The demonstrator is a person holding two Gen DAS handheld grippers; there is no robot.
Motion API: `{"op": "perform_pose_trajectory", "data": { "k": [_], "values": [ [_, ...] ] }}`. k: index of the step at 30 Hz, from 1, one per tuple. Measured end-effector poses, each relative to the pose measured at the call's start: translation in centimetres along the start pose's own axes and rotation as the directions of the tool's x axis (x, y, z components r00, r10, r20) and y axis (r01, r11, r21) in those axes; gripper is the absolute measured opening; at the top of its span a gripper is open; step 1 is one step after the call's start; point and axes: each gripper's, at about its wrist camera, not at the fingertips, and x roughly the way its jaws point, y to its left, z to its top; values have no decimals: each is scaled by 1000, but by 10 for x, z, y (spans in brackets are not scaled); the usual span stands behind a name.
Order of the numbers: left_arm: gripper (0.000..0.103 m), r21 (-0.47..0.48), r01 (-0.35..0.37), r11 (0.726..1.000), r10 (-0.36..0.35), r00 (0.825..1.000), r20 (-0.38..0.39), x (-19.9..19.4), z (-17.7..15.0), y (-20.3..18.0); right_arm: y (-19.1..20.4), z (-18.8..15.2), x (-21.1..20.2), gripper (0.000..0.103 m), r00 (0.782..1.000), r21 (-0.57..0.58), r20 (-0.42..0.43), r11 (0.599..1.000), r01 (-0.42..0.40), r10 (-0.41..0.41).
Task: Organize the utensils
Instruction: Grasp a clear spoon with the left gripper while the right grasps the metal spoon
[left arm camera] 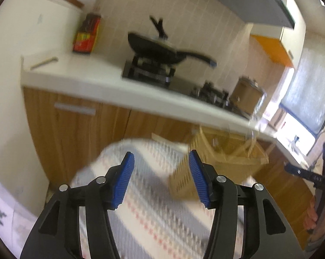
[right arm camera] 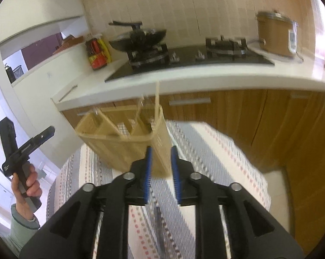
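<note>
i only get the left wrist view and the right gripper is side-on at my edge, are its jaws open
Observer: Yes. In the right wrist view the right gripper has its jaws apart, with nothing pinched.
Operator: whats in front of it
Observer: The beige slotted plastic utensil holder. Its near corner is straight ahead of the jaws, on the striped tablecloth.
Operator: can you see inside it
Observer: Yes. Dividers split it into compartments, and a pale thin stick stands up from it.

Left gripper (left arm camera: 161, 161) jaws apart, right gripper (right arm camera: 161, 157) narrower — both angled down
</note>
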Motion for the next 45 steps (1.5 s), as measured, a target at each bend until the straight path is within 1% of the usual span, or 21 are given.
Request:
{"op": "perform_pose_trajectory", "data": {
  "k": [2,3,4,7,9,12,15,18,20,22,26,29,30,32,34,36,38,41,42,43,45],
  "values": [
    [52,15,-14,1000,15,998,-56,-1,-20,-6,-9,-17,10,30,998,44,-61,999,-21,23],
    [52,19,-13,1000,15,997,-76,-3,-29,-7,-11,-24,14,30,996,57,-83,998,-28,33],
    [52,26,-12,1000,15,993,-118,-3,-44,-13,-14,-36,19,30,992,69,-118,997,-28,36],
    [52,54,-15,998,26,977,-211,-2,-81,-31,-17,-70,29,30,978,51,-210,999,8,2],
    [52,76,-7,997,26,967,-252,-2,-103,-45,-18,-96,32,30,962,29,-274,1000,9,-1],
    [52,123,-4,992,40,956,-290,2,-124,-66,-19,-127,27,30,941,-2,-337,1000,21,-20],
    [57,188,2,982,56,951,-304,9,-141,-91,-20,-144,21,30,929,1,-369,1000,19,-18],
    [57,226,2,974,70,948,-309,12,-151,-107,-21,-158,12,30,918,46,-394,998,-42,56],
    [57,270,-25,963,110,946,-306,14,-156,-117,-17,-162,11,30,908,53,-410,996,-73,88],
    [57,312,-43,949,143,941,-306,16,-159,-125,-9,-165,13,30,901,37,-423,996,-85,93],
    [57,355,-45,934,168,931,-325,22,-165,-131,6,-172,17,30,896,16,-431,994,-111,107],
    [57,379,-73,922,213,916,-341,30,-170,-130,12,-171,17,30,882,52,-434,982,-181,185],
    [57,374,-82,924,223,909,-352,33,-172,-128,13,-170,14,30,889,41,-424,984,-173,174],
    [57,365,-78,928,213,914,-345,30,-172,-127,12,-163,13,30,904,17,-410,992,-127,123],
    [56,365,-80,927,213,916,-341,32,-172,-125,6,-153,15,30,908,49,-404,993,-104,115],
    [50,375,-89,923,222,918,-328,34,-171,-123,3,-143,21,30,907,69,-404,993,-99,118],
    [46,384,-74,920,212,919,-331,34,-171,-120,6,-133,38,30,893,57,-442,996,-63,82],
    [36,402,-45,915,196,919,-343,30,-168,-113,13,-125,59,30,865,35,-495,997,-72,80],
    [31,400,-37,916,191,916,-353,28,-166,-108,18,-123,68,30,853,13,-519,998,-53,52],
    [22,402,-36,915,194,913,-359,27,-164,-104,23,-121,72,30,850,-8,-526,999,-37,28],
    [20,393,-15,919,179,906,-383,24,-159,-98,31,-116,79,30,844,-54,-537,998,-12,-19]
  ]
}}
